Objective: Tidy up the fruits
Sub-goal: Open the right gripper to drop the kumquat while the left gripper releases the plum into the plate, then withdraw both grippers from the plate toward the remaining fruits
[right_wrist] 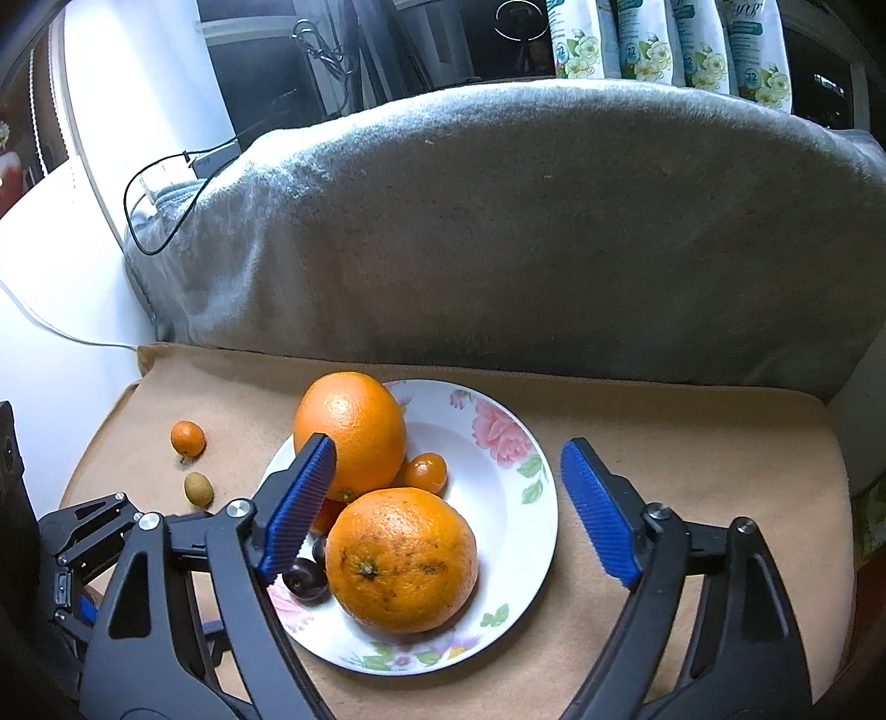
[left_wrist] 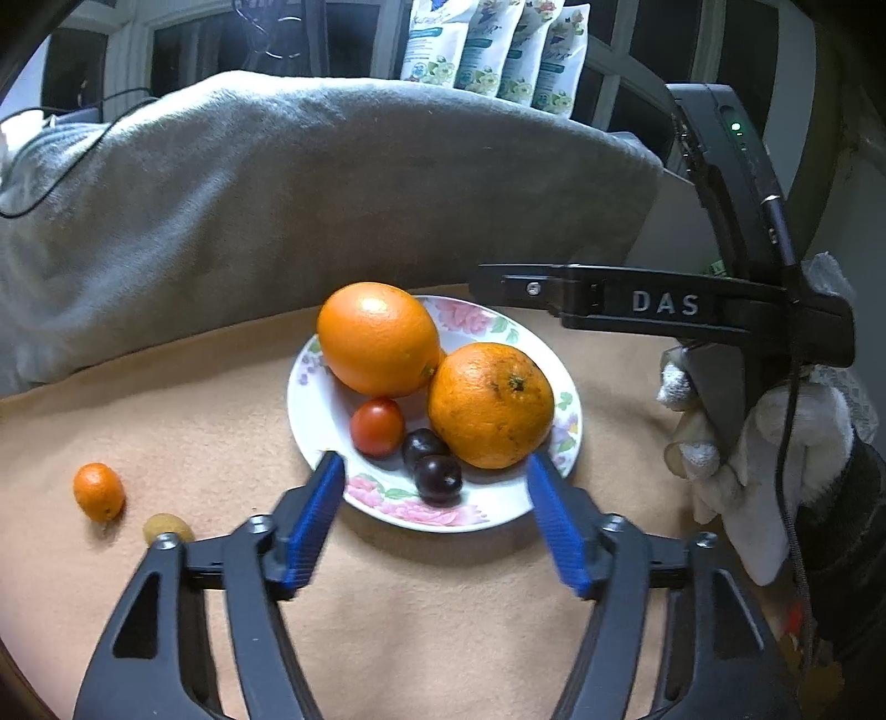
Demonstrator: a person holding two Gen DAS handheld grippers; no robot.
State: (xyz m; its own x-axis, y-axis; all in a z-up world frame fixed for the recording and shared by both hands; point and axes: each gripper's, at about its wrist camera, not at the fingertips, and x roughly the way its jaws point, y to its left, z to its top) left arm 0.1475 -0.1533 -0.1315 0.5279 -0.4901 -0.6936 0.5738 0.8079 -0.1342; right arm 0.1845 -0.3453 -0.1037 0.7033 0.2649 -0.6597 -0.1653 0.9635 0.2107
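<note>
A white floral plate [left_wrist: 302, 387] [right_wrist: 531, 531] on the tan cloth holds two large oranges [left_wrist: 379, 338] [left_wrist: 490, 404], a red tomato [left_wrist: 377, 426] and two dark round fruits [left_wrist: 437, 477]. The right wrist view also shows a small orange fruit [right_wrist: 425, 471] behind the near orange [right_wrist: 401, 559]. My left gripper [left_wrist: 436, 468] stands open over the plate's near rim, its pads touching nothing. My right gripper [right_wrist: 448, 446] is open wide above the plate, clear of the oranges. A small orange fruit [left_wrist: 98, 492] [right_wrist: 187, 438] and a greenish one [left_wrist: 166, 529] [right_wrist: 197, 488] lie on the cloth left of the plate.
A grey blanket-covered cushion [left_wrist: 332, 183] [right_wrist: 526, 221] rises just behind the plate. Flower-printed packs [left_wrist: 493, 50] stand behind it. A gloved hand [left_wrist: 775, 443] holds the right gripper's body at the right. A black cable [right_wrist: 160, 221] trails over the cushion's left end.
</note>
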